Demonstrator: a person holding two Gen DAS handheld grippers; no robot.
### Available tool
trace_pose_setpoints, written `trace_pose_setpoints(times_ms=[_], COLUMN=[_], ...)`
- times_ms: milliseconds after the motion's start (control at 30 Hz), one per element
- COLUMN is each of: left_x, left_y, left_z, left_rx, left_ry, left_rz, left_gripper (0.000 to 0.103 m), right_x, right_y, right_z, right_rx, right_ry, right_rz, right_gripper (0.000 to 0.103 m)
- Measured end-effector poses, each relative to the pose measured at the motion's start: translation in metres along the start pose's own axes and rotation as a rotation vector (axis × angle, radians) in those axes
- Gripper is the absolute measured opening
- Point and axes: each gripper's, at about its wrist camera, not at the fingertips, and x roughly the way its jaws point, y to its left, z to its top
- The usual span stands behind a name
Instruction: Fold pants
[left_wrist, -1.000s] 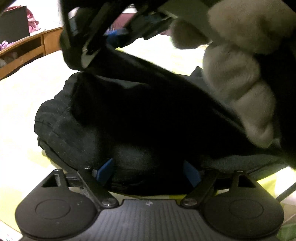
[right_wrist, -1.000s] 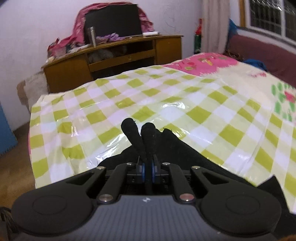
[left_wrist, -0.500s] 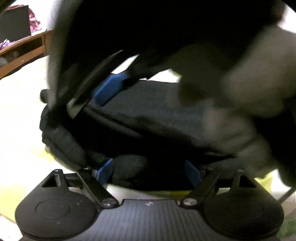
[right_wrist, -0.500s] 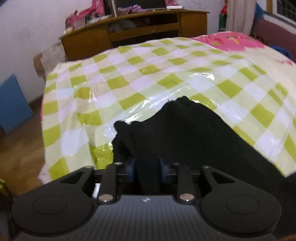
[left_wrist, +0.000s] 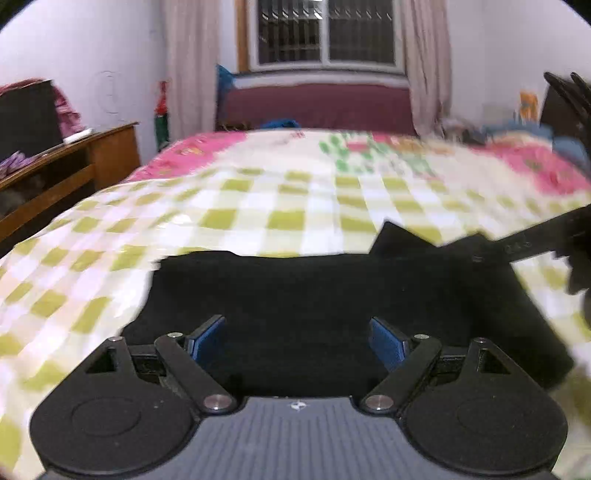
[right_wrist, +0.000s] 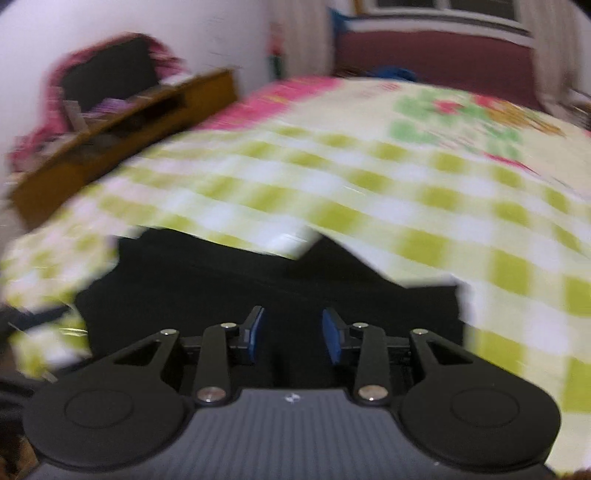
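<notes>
The black pants (left_wrist: 314, 291) lie folded in a flat dark block on the green-checked cover (left_wrist: 258, 206). My left gripper (left_wrist: 297, 336) hangs open just above their near edge, with nothing between its blue pads. In the right wrist view the pants (right_wrist: 221, 280) lie under my right gripper (right_wrist: 293, 332), which is open and empty too. The right gripper's arm (left_wrist: 535, 240) shows at the right edge of the left wrist view, over the pants' far right corner. Both views are motion-blurred.
The bed's checked cover (right_wrist: 406, 192) stretches away to a floral pink part (left_wrist: 369, 147) and a maroon headboard (left_wrist: 317, 107) under a window. A wooden desk (left_wrist: 74, 158) with clutter stands to the left of the bed.
Both grippers have let go of the pants and pulled back. The right gripper was shut on the cloth and is now open. The lifted cloth now lies flat, folded on the cover.
</notes>
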Motion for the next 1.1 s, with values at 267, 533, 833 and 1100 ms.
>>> trace_pose_setpoints(times_ms=[267, 533, 833, 1100], left_x=[0.053, 0.044, 0.048, 0.047], left_y=[-0.010, -0.022, -0.029, -0.054], left_z=[-0.010, -0.011, -0.009, -0.004], left_rx=[0.055, 0.091, 0.156, 0.235], left_ry=[0.173, 0.199, 0.209, 0.230], left_rz=[0.065, 0.106, 0.119, 0.131], left_gripper=[0.097, 0.098, 0.101, 0.100], right_x=[-0.035, 0.007, 0.014, 0.010], right_y=[-0.086, -0.134, -0.121, -0.142], right_z=[-0.028, -0.063, -0.049, -0.055], right_rx=[0.241, 0.498, 0.441, 0.682], right_ry=[-0.085, 0.026, 0.047, 0.032], right_rz=[0.022, 0.336, 0.490, 0.544], right_gripper=[0.044, 0.046, 0.049, 0.015])
